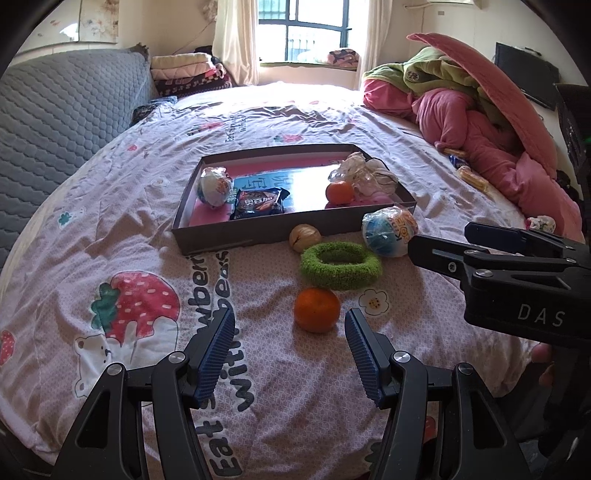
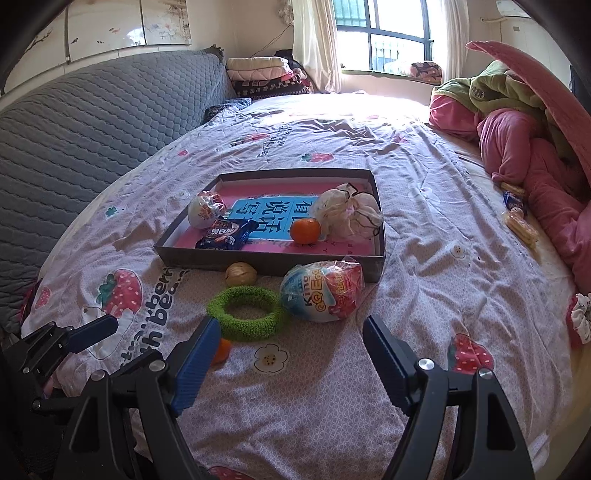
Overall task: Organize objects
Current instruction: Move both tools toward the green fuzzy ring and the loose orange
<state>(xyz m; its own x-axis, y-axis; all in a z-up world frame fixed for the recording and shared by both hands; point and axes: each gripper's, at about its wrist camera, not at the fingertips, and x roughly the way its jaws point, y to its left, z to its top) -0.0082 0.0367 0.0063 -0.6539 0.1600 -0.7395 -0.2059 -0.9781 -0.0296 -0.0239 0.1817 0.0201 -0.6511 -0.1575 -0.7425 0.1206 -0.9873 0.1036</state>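
Bed w/ strawberry-print sheet (image 1: 110, 229). L gripper (image 1: 290, 345) tilted down, fingers wide, empty; tangerine (image 1: 317, 309) just ahead, between tips. R gripper (image 2: 290, 354) tilted down, wide, empty; wrapped egg toy (image 2: 320, 291) ahead. Green ring (image 1: 340, 265), walnut (image 1: 304, 237) beyond. Tray (image 1: 236, 238) farther: snack pack (image 1: 258, 204), 2nd tangerine (image 1: 339, 192).

We see daylight from the window (image 1: 306, 31) glaring on the far bed (image 2: 369, 107), sharp frames, edges bent and dark.
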